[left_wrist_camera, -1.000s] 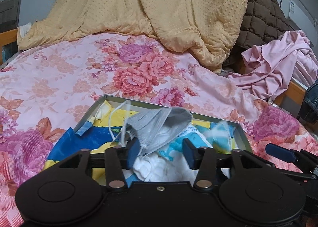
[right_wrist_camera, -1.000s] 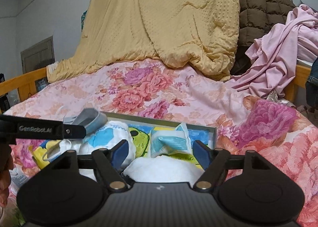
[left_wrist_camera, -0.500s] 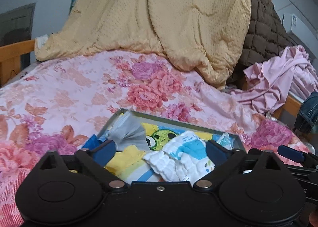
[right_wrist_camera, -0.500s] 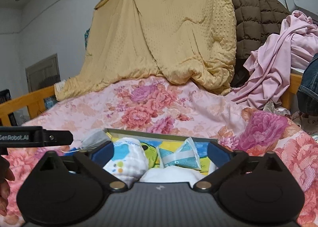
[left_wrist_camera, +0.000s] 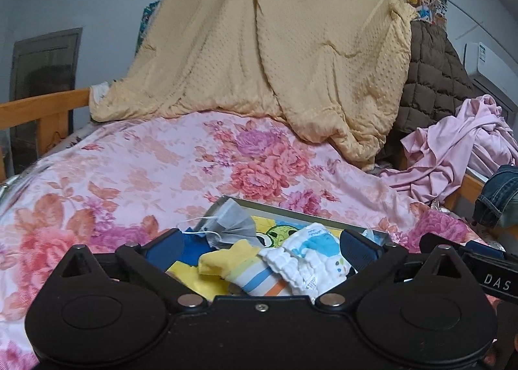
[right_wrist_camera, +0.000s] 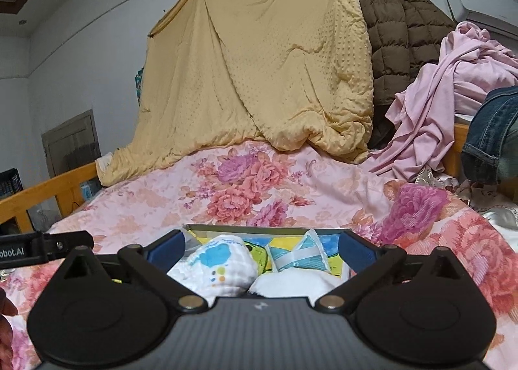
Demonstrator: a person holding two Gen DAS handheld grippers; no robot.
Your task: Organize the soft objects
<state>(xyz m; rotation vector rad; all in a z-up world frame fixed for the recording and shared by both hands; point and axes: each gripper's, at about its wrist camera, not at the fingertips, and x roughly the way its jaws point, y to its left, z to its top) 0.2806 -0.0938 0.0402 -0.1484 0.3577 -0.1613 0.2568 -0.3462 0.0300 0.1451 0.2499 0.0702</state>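
Hovering spread wide and empty, the left gripper [left_wrist_camera: 260, 245] and right gripper [right_wrist_camera: 260, 245] sit just short of the shallow grey tray [left_wrist_camera: 291, 213] on the floral pink bed quilt [left_wrist_camera: 145, 175]. A good next grasp probably pinches one loose piece only. Inside lie a yellow striped sock [left_wrist_camera: 239, 268], a white printed cloth bundle [right_wrist_camera: 223, 264], a grey face mask [left_wrist_camera: 231, 224] and a pale blue packet [right_wrist_camera: 299, 255].

A home bedroom: a bed [left_wrist_camera: 136, 175] with floral cover and wooden rail [right_wrist_camera: 48, 188], a yellow blanket [left_wrist_camera: 275, 62] hung behind it, clothes [right_wrist_camera: 446, 98] heaped at its right, an air conditioner [right_wrist_camera: 479, 4] above.
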